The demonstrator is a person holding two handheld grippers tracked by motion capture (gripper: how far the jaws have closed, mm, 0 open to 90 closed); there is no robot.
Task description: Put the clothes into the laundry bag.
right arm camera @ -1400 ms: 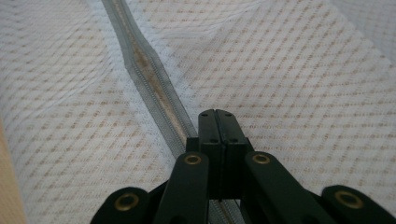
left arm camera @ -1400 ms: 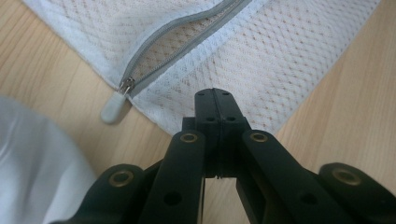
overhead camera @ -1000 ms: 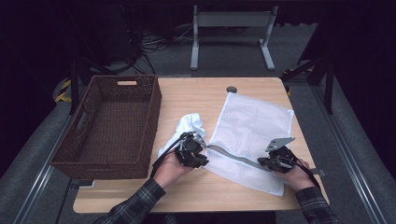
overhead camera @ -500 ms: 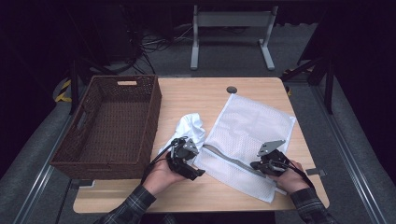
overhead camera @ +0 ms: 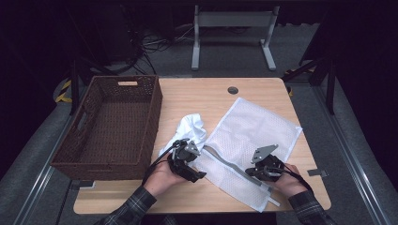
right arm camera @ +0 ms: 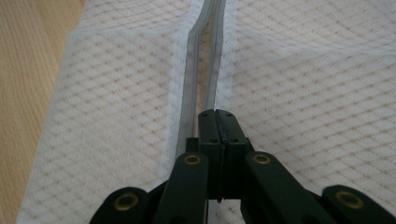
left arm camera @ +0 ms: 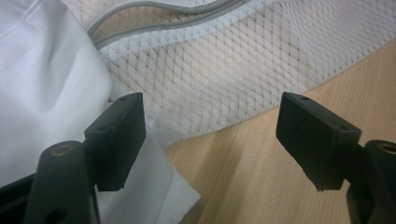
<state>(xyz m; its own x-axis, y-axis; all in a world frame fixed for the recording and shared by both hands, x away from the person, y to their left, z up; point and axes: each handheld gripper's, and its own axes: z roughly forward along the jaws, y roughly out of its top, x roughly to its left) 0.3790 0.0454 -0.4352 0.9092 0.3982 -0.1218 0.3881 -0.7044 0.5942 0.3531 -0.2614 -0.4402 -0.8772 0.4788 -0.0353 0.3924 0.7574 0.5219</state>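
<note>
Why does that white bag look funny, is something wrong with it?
Nothing is broken. The mesh bag lies askew across the table, its grey zipper gaping open, and a crumpled white cloth sits bunched beside it near the basket.

High view: fixed overhead, faces 12 o'clock and down over the whole counter [overhead camera: 197,101]. Both gripper views: very close, low over the counter. All three share the mesh laundry bag [overhead camera: 256,136] and its open zipper [right arm camera: 201,70].
</note>
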